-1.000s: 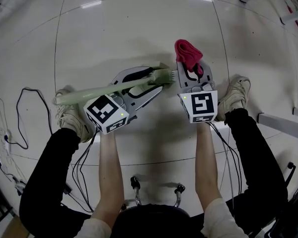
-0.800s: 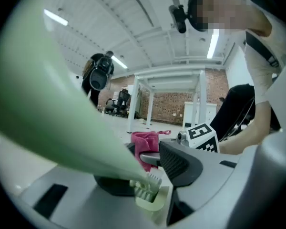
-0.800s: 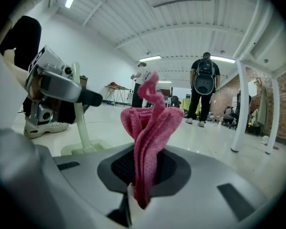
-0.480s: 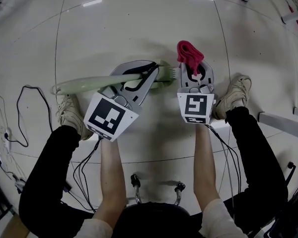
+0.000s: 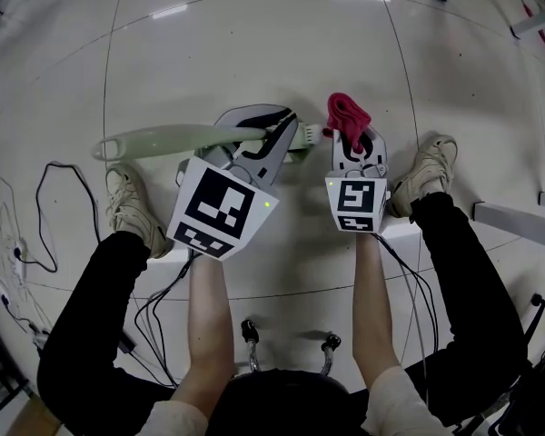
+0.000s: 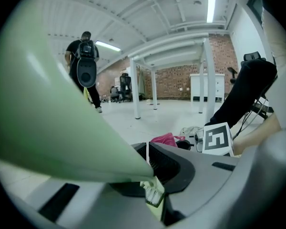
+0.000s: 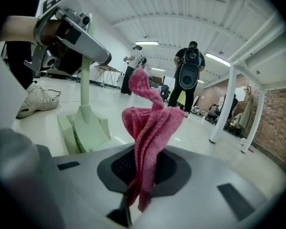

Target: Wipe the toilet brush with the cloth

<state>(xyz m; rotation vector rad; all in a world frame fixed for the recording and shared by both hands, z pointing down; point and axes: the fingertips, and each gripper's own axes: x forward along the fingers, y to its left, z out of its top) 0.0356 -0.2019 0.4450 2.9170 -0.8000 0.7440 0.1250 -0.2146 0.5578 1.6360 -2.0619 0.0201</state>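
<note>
My left gripper (image 5: 284, 136), just above the frame's centre, has just closed its jaws and now pinches the pale green toilet brush (image 5: 163, 140) near its head. The handle runs out toward the left edge. Just right of it, my right gripper (image 5: 354, 145) is clamped on the red cloth (image 5: 346, 114), which stands bunched near the bristles. White floor (image 5: 254, 44) lies all around.

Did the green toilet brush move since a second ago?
Yes. In the head view the handle end of the toilet brush has swung up the picture, away from the person's left shoe, which it reached before.
</note>
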